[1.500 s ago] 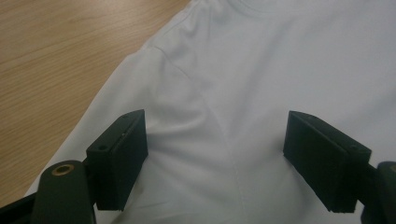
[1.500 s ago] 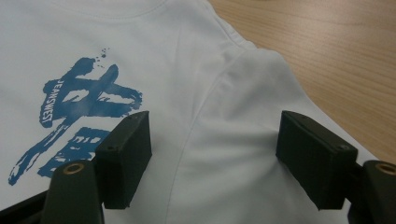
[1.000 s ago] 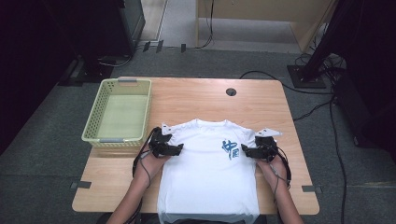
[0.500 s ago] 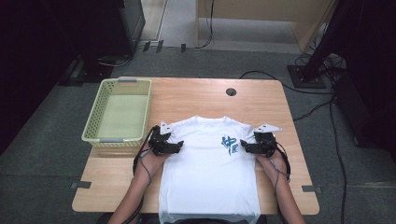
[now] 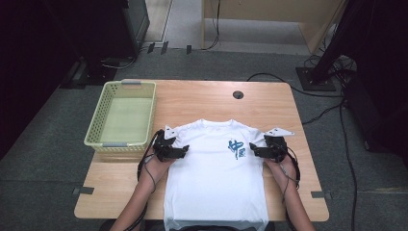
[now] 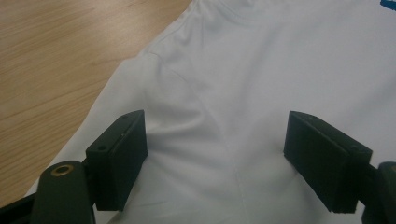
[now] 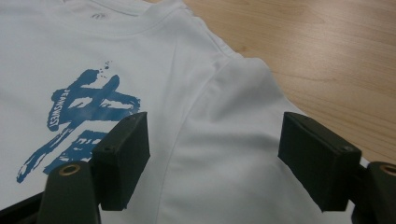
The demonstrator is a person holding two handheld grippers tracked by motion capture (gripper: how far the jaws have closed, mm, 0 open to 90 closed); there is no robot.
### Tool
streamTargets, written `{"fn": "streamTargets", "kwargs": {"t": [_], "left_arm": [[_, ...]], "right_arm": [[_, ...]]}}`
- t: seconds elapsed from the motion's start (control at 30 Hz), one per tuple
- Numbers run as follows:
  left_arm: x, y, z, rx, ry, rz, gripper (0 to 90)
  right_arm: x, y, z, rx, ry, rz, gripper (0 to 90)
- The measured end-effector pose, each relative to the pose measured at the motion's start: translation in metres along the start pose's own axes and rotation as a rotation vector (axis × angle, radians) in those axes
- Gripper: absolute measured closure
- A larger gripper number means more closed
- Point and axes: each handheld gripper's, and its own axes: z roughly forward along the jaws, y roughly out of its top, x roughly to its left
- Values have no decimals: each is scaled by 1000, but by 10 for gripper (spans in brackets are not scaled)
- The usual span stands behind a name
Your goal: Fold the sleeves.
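Jaws spread over T-shirt [image 5: 215,173] sleeve edges.

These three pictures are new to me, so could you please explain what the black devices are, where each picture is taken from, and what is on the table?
A person sits at a wooden table and holds a hand tool with two black jaws in each hand: the left gripper and the right gripper. No robot arm is involved.

The high view comes from a fixed camera above, looking down on the table; the forearms enter from the bottom. The left gripper view and the right gripper view come from cameras riding on the tools, looking along their jaws.

A white T-shirt with a blue print lies flat, face up. A pale green basket stands beside it on the left.

Nothing is held. Each tool's jaws stand open over a sleeve seam, one at each side of the shirt.
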Motion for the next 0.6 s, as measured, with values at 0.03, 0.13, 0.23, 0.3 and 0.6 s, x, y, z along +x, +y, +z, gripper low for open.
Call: {"fn": "streamTargets", "kwargs": {"t": [0.03,0.13,0.23,0.3,0.6], "left_arm": [[0,0,0,1,0,0,220],[0,0,0,1,0,1,217],[0,0,0,1,0,1,215],[0,0,0,2,0,1,216],[0,0,0,2,0,2,215]], "right_arm": [[0,0,-1,-2,-2,2,251],[0,-1,-4,-3,-15,-1,251],[-2,-3,-6,1,-19,4,251],[-3,-3,-7,-1,-21,11,252],[-8,-6,-10,1,-28,22,252]]}}
